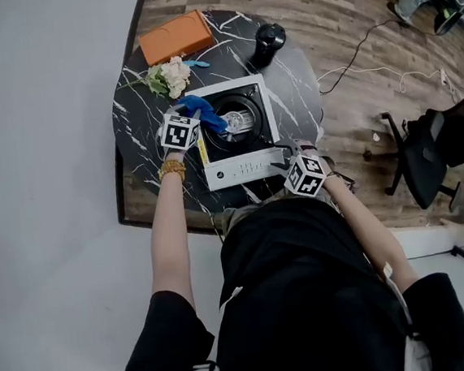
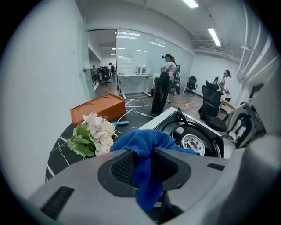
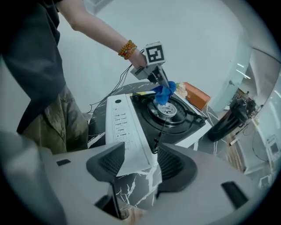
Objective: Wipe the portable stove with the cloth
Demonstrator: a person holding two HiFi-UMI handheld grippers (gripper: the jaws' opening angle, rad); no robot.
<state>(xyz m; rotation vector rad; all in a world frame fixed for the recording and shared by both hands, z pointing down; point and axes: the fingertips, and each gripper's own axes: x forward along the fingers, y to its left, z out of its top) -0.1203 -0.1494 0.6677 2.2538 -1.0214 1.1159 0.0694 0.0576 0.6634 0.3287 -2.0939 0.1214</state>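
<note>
The white portable stove (image 1: 238, 168) with its black burner well (image 3: 169, 112) stands on the round black marble table (image 1: 140, 165). My left gripper (image 2: 142, 169) is shut on a blue cloth (image 2: 147, 145), which bunches out past the jaws. In the head view the blue cloth (image 1: 202, 110) hangs over the stove's rear left part, beside the burner. My right gripper (image 3: 140, 165) is open at the stove's near right corner; the white front corner (image 3: 131, 154) lies between its jaws with a gap to the pads. In the head view the right gripper (image 1: 285, 164) sits at that corner.
Behind the stove lie a bunch of white flowers (image 1: 168, 76), an orange box (image 1: 175, 36) and a black flask (image 1: 267, 43). A wall runs along the left. A black office chair (image 1: 429, 153) and floor cables (image 1: 385, 76) are on the right.
</note>
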